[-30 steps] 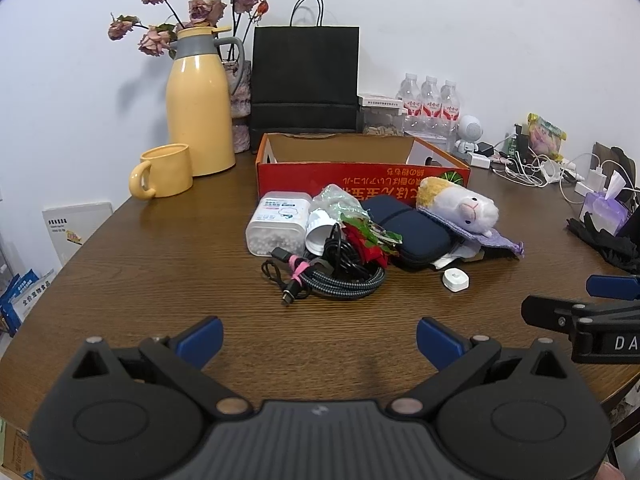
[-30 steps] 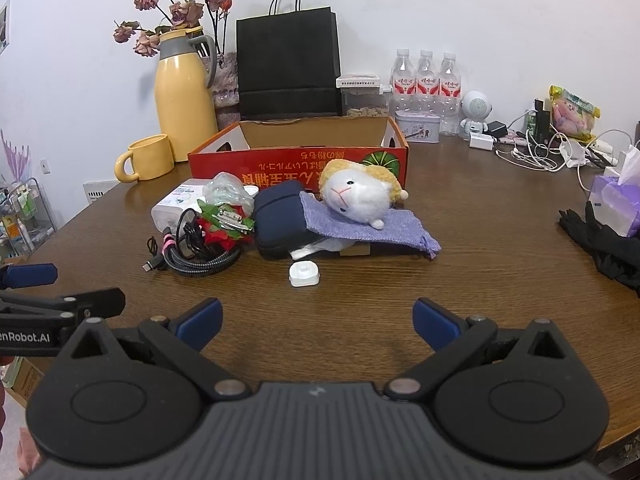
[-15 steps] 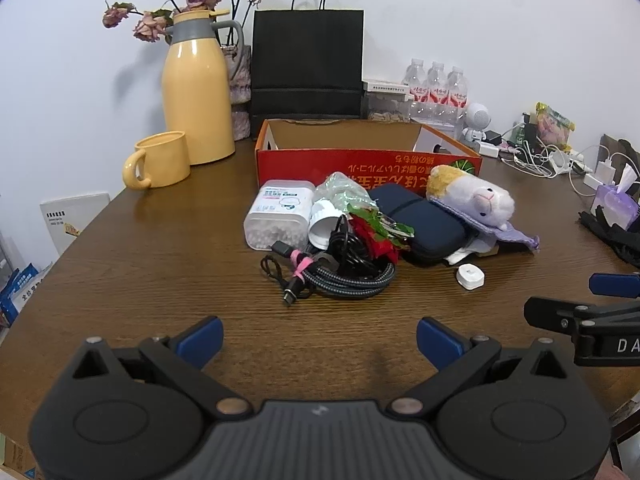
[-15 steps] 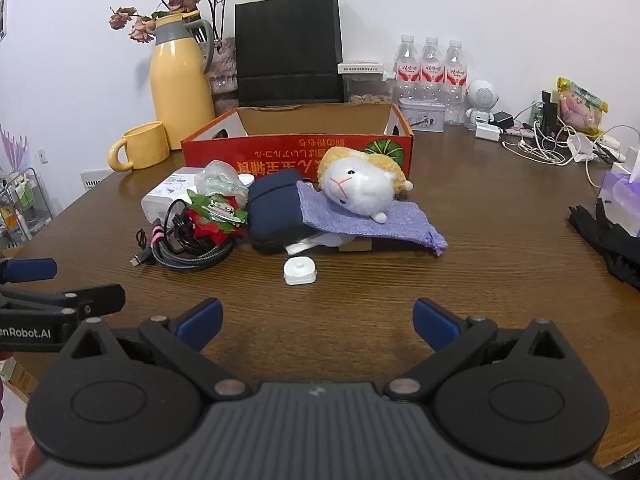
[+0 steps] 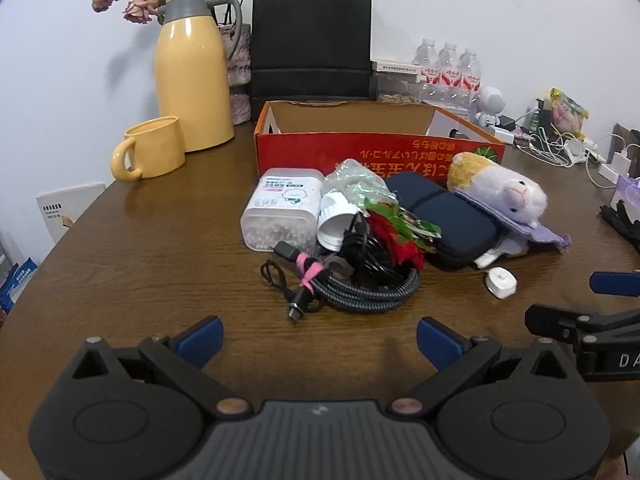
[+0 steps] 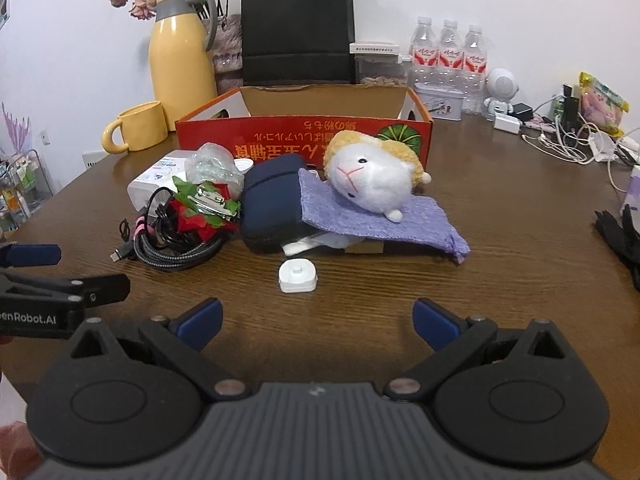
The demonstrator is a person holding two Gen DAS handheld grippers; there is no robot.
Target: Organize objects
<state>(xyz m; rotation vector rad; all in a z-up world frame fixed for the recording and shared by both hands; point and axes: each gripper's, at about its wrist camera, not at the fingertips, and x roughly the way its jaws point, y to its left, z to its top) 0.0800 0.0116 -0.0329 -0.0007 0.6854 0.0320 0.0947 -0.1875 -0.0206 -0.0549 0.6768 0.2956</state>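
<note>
Box [image 5: 376, 148] sits mid-bench [image 5: 160, 264], w/ bag [image 5: 310, 40] behind it and jug [image 5: 192, 80] + mug [image 5: 154, 148] to its left. In front of box, left to right: tub [image 5: 282, 212], cable coil [image 5: 360, 284], pouch [image 5: 448, 220], plush [image 5: 500, 192] on cloth [image 6: 372, 216]. Small puck [image 6: 298, 276] lies nearest, apart from pile.

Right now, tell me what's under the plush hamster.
The plush hamster lies on a purple cloth, which overlaps the navy case. Something white and brown peeks out beneath; the rest is covered.
</note>
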